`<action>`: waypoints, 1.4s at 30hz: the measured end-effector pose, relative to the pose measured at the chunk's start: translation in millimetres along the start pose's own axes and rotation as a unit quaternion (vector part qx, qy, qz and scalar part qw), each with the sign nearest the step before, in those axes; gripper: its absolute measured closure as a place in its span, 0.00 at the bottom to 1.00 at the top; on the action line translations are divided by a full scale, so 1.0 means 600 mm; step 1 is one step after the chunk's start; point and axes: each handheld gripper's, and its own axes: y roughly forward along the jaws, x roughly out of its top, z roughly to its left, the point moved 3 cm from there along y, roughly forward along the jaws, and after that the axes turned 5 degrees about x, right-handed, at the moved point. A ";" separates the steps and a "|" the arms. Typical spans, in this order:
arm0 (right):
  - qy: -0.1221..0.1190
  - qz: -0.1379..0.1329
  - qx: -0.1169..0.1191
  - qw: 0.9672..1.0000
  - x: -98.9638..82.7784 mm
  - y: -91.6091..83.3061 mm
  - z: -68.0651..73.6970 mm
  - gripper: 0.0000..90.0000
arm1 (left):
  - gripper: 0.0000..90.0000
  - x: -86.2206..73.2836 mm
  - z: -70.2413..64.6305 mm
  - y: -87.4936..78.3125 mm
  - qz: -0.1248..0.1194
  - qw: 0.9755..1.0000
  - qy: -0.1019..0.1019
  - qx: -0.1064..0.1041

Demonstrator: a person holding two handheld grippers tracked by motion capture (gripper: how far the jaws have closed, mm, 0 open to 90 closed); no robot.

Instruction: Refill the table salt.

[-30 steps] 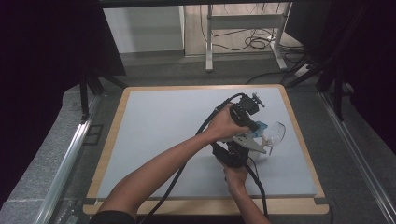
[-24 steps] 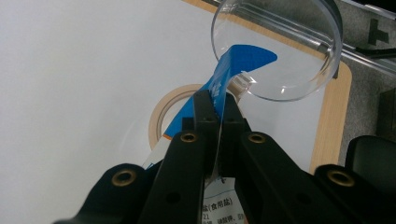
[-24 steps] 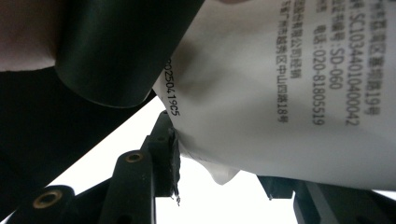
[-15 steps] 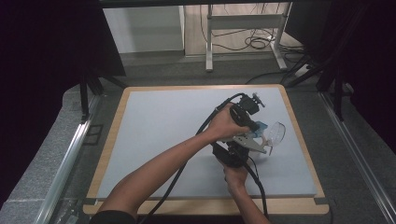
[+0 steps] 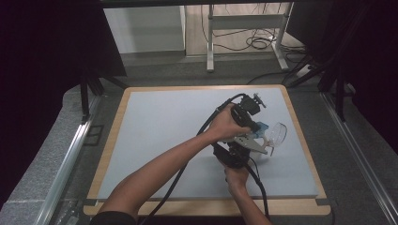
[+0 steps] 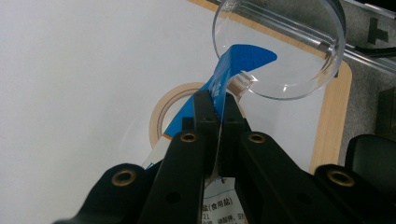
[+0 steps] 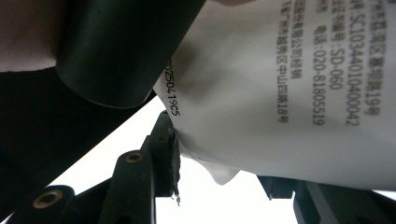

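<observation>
Blue-and-white salt packet (image 5: 259,129) is seen from above held over the desk (image 5: 155,126) beside a clear dish (image 5: 278,133); it is pinched by the closed left claw (image 6: 215,109), tip tilted over the dish rim, and its lower end is gripped by the right claw (image 7: 219,179).

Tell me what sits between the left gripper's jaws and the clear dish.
In the left gripper view, the blue packet, pinched by the left gripper, bridges that stretch, its tip over the clear dish.

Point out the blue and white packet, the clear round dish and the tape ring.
blue and white packet (image 6: 236,65): left gripper view, on its blue upper end over the dish.
clear round dish (image 6: 299,70): left gripper view, on its transparent base.
tape ring (image 6: 161,109): left gripper view, on its beige left arc.
</observation>
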 end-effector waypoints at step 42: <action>-0.007 -0.004 -0.005 1.000 0.004 -0.001 0.001 0.63 | 1.00 0.001 0.003 0.001 0.005 1.000 0.001 -0.003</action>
